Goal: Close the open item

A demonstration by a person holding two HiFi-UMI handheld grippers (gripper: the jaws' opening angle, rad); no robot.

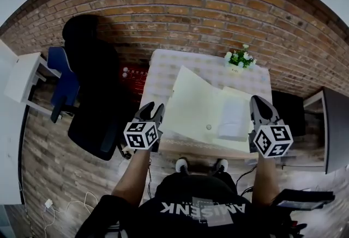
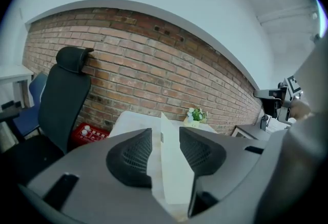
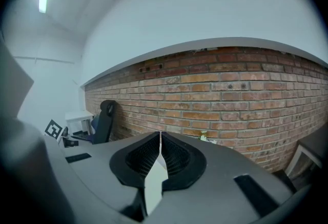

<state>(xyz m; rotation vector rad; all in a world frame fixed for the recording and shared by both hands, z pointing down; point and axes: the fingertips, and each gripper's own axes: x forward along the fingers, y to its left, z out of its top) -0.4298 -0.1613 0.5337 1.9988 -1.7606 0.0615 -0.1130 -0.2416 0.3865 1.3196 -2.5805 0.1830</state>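
Observation:
A pale yellow folder (image 1: 199, 103) lies open on the table, its left cover raised, with white papers (image 1: 234, 117) in its right half. My left gripper (image 1: 155, 110) is at the folder's left edge. In the left gripper view the raised cover (image 2: 173, 166) stands edge-on between the spread jaws of that gripper (image 2: 165, 148), with a gap on its left side. My right gripper (image 1: 257, 105) is at the folder's right edge. In the right gripper view a thin pale sheet (image 3: 154, 187) is pinched in the shut jaws of the gripper (image 3: 160, 154).
The checked table (image 1: 163, 73) stands against a brick wall, with a small flower pot (image 1: 240, 59) at its far side. A black office chair (image 1: 95, 95) and a red crate (image 1: 133, 76) are to the left, and a blue chair (image 1: 62, 81) and white desk (image 1: 22, 76) beyond.

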